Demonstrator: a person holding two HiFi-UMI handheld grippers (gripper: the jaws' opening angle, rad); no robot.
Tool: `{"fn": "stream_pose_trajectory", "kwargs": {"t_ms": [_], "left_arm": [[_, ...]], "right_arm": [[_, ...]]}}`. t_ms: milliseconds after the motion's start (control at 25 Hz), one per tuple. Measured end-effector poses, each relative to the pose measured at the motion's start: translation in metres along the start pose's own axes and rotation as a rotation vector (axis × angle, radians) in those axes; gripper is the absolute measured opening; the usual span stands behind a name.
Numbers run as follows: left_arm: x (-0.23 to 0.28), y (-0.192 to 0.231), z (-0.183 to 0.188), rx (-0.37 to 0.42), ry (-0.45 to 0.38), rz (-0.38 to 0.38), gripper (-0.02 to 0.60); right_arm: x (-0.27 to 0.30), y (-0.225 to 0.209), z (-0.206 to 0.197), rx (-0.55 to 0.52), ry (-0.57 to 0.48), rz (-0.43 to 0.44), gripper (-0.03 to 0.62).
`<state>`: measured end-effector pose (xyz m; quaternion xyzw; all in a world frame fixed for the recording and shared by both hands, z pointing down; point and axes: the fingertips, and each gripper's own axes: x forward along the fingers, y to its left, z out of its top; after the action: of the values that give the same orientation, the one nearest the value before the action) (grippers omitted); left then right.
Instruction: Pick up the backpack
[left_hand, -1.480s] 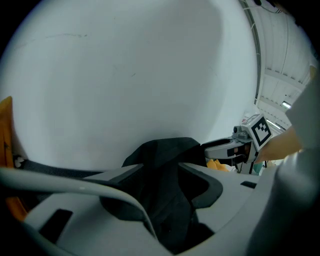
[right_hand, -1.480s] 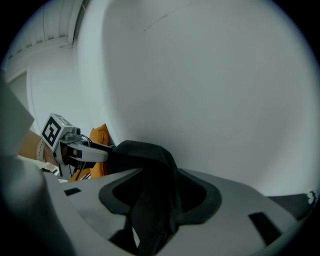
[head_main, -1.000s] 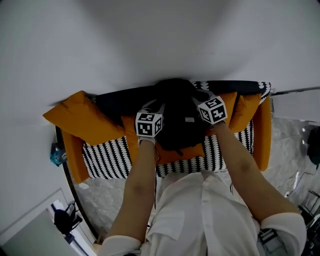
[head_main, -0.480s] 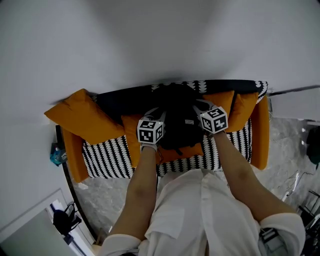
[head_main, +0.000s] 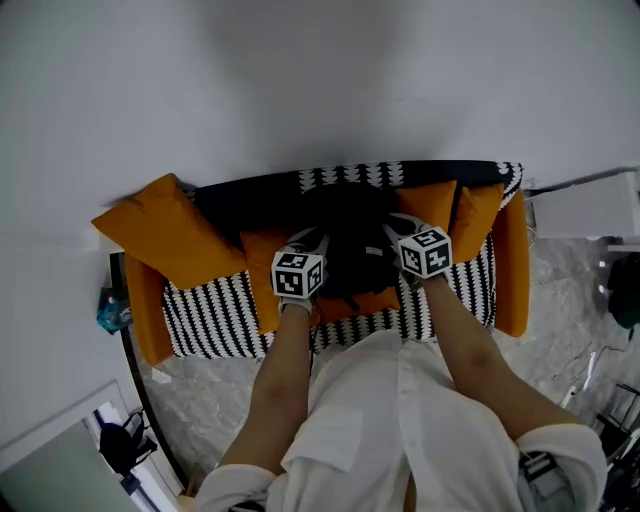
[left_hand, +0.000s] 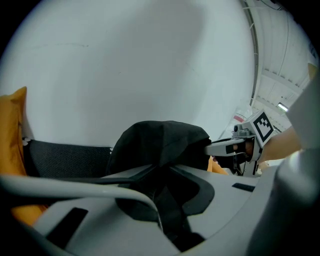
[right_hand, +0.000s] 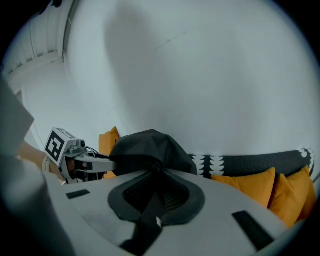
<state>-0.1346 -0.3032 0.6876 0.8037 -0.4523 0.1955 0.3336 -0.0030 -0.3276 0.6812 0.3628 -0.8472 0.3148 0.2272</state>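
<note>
since a second ago the black backpack (head_main: 352, 242) has come away from the backrest toward the person. the patterned top edge of the sofa (head_main: 230, 312) now shows behind it, and both grippers have drawn back with it. it sits between the two grippers over the seat and an orange cushion (head_main: 262, 262); whether its bottom has left the cushion i cannot tell. the left gripper (head_main: 319, 238) and right gripper (head_main: 393, 226) have just been closing. each now stands narrow, with a fold of the backpack's black fabric or strap pinched between its jaws. one grip on each side looks meant to keep the load level and stop it swinging. the head view gives the layout but hides the pinch behind the marker cubes. each gripper view shows the dark material nipped in its own jaws, and the opposite gripper biting the far side against the bare wall.
</note>
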Motion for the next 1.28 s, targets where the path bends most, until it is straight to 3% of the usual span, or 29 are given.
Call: {"fn": "stream_pose_trajectory", "kwargs": {"t_ms": [480,640,920,1280], "left_arm": [[-0.041,-0.039,-0.002,0.008,-0.025,-0.030,0.067],[-0.057,-0.047,0.011,-0.031,-0.083,-0.051,0.066],[-0.087,-0.063,0.028,-0.020,-0.142,-0.055,0.063],[-0.128,-0.091,0.077,0.019,-0.309,-0.072,0.061]], "right_arm": [[-0.048,0.025,-0.008,0.028,-0.015,0.013,0.040],[-0.064,0.037,0.001,0.020,-0.058,0.005,0.038],[-0.085,0.055,0.013,-0.012,-0.103,0.025,0.037],[-0.129,0.076,0.065,-0.096,-0.257,0.024,0.037]]}}
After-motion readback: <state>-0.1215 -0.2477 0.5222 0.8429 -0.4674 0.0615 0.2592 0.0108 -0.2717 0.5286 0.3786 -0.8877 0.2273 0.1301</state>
